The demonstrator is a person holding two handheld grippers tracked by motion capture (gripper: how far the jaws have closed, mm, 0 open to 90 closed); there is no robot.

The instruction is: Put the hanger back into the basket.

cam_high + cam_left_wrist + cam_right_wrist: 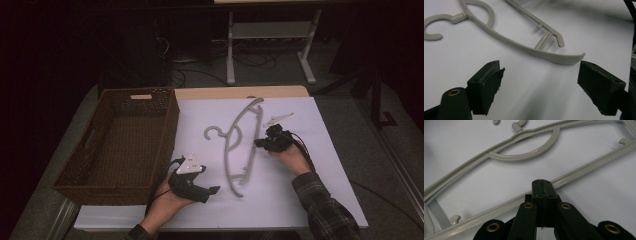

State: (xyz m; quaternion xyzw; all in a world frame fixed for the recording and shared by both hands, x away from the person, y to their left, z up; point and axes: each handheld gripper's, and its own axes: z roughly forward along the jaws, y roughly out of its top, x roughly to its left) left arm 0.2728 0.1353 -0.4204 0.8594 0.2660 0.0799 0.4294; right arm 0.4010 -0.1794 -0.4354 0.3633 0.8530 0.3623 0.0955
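A grey plastic coat hanger (240,145) lies flat on the white sheet covering the desk (330,165), roughly in the middle, its hook (214,132) pointing toward a woven brown basket (120,145) that stands at the left of the desk; the hanger runs lengthwise away from the person, one tip near them and the other far.

The right tool (261,143) sits just beside the hanger's straight lower bar, held by the person's right hand (292,159); its jaws are pressed together with nothing visibly between them; whether the tips touch the bar cannot be told. It seems placed there to nudge or steady the hanger rather than to grasp it.

The left tool (212,191), in the left hand (165,207), rests near the hanger's near tip, between it and the basket; its jaws stand wide apart and empty, seemingly lined up to take that tip.

From above, the layout is plain: basket, hanger and both hands; the jaws themselves are too small to read. The left gripper view supplies the gap between the spread pads (491,83) and the curved shoulder tip (571,58) just beyond them, apart from both. The right gripper view shows the closed jaws' seam and the bar (584,171) passing right behind it, plus the hanger's inner arch (529,155).
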